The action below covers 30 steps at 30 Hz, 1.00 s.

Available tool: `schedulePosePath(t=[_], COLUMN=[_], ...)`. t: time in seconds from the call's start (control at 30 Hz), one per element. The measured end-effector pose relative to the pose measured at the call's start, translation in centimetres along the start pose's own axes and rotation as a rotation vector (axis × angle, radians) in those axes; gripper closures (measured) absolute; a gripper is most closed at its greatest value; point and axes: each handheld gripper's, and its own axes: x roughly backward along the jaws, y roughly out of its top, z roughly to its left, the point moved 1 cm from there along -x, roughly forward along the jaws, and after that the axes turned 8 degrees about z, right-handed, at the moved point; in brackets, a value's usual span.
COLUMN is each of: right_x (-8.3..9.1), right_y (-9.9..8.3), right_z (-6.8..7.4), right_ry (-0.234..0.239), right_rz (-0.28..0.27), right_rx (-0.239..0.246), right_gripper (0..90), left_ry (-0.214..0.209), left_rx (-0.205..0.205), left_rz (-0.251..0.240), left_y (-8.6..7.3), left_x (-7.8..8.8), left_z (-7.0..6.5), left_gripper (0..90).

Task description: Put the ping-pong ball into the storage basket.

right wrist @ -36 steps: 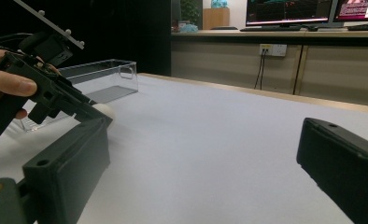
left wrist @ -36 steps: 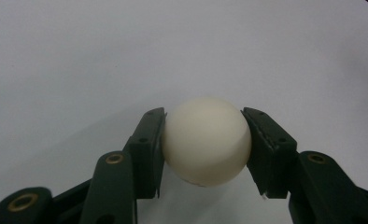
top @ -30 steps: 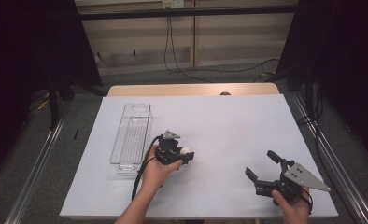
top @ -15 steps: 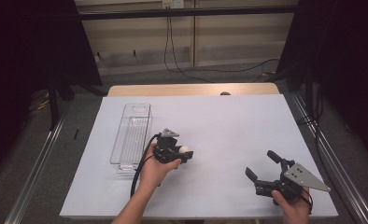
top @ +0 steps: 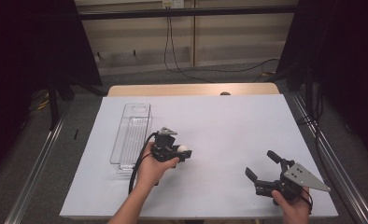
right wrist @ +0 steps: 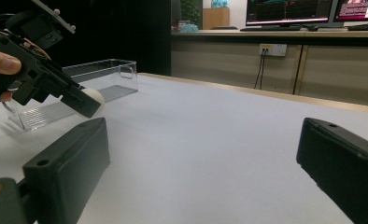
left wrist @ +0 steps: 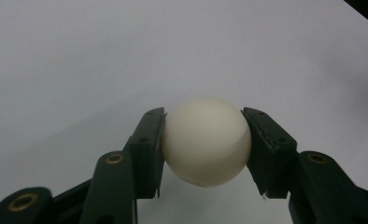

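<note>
Ball [left wrist: 205, 141] white, unmarked, pinched in left claw [top: 184, 151]; right claw [top: 262, 164] agape.

Almost nothing has changed. The left gripper [top: 184, 151], clamped on the white ball [top: 185, 149], has stayed just right of the clear bin [top: 131, 135]; any shift is too slight to tell.

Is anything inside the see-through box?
The clear box looks empty: just its ribbed floor shows through. Its near end is partly covered by the left gripper, which holds the white ball.
</note>
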Motion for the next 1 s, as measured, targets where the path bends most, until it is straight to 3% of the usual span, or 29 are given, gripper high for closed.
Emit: schedulePosePath(t=[0.83, 0.87, 1.0], right_x=[0.0, 0.0, 0.0], right_y=[0.0, 0.0, 0.0], right_z=[0.0, 0.0, 0.0], right_ry=[0.000, -0.001, 0.000], right_rz=[0.000, 0.001, 0.001], right_rx=[-0.001, 0.001, -0.001], right_gripper=[2.2, 2.2, 2.2], left_ry=[-0.008, -0.008, -0.002], left_rx=[-0.005, 0.010, -0.005], left_rz=[0.018, 0.007, 0.020], left_y=[0.6, 0.6, 0.7], left_x=[1.4, 1.4, 1.6], left_z=[0.3, 0.2, 0.4], left_gripper=[51.4, 51.4, 51.4])
